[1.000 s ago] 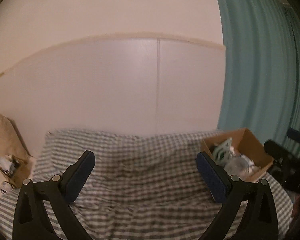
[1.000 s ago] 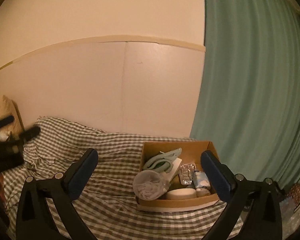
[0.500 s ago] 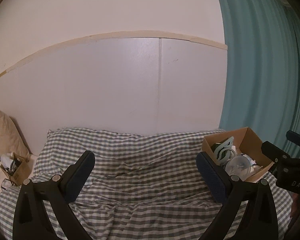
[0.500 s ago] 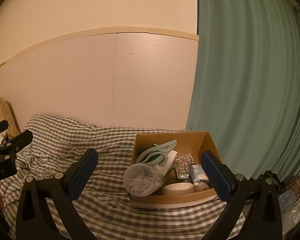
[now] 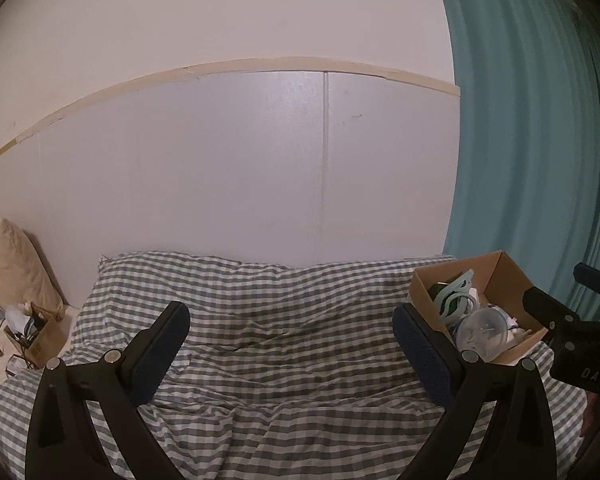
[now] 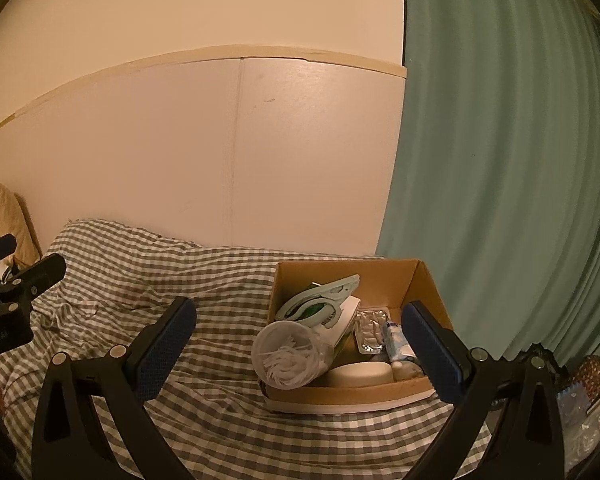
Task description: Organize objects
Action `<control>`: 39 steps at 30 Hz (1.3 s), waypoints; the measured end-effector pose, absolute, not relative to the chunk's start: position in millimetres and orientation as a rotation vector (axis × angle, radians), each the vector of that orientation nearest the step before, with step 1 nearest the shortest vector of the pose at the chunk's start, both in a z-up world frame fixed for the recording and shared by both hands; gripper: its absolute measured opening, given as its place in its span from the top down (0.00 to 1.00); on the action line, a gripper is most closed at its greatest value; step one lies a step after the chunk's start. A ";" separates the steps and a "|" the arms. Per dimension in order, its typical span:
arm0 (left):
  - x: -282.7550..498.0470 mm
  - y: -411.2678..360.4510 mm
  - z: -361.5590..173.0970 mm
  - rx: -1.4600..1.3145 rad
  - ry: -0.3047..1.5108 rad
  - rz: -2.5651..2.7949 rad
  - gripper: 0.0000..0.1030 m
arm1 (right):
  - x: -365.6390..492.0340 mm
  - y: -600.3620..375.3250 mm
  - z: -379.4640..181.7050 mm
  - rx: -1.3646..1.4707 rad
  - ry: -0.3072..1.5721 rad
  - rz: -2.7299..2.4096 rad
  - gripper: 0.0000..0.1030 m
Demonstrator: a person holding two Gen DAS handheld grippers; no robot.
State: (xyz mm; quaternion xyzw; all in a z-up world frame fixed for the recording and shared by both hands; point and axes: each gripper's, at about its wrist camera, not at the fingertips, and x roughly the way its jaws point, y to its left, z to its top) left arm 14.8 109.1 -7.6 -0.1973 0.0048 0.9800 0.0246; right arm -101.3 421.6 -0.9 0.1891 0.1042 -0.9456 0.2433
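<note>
An open cardboard box [image 6: 424, 284] sits on the checked bedspread [image 6: 204, 280], at the right in the left wrist view [image 5: 508, 276]. It holds a clear plastic cup of white picks [image 6: 290, 354], a pale green clip [image 6: 320, 300], a blister pack [image 6: 372, 328], a small tube [image 6: 396, 340] and a white oval case [image 6: 360, 374]. My right gripper [image 6: 300, 344] is open and empty, just in front of the box. My left gripper [image 5: 292, 344] is open and empty over the bedspread [image 5: 260, 320], left of the box.
A white panelled wall [image 5: 260, 168] runs behind the bed. A green curtain [image 6: 500, 160] hangs at the right. A beige pillow [image 5: 8, 264] and a second small box of clutter [image 5: 32, 332] sit at the far left.
Both grippers have shifted slightly; the right one has come closer to the box, which now looms larger between its fingers. Both stay open and empty.
</note>
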 end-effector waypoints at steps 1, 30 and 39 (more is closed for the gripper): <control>15.0 109.4 -7.4 -0.610 0.012 3.030 0.00 | -101.8 422.0 -1.0 0.517 0.283 -2.584 0.00; 11.1 118.5 -5.4 -0.611 0.050 3.028 0.00 | -105.6 425.7 0.2 0.546 0.281 -2.587 0.00; 13.4 118.9 -4.1 -0.591 0.056 3.025 0.00 | -104.8 425.7 0.5 0.540 0.294 -2.590 0.00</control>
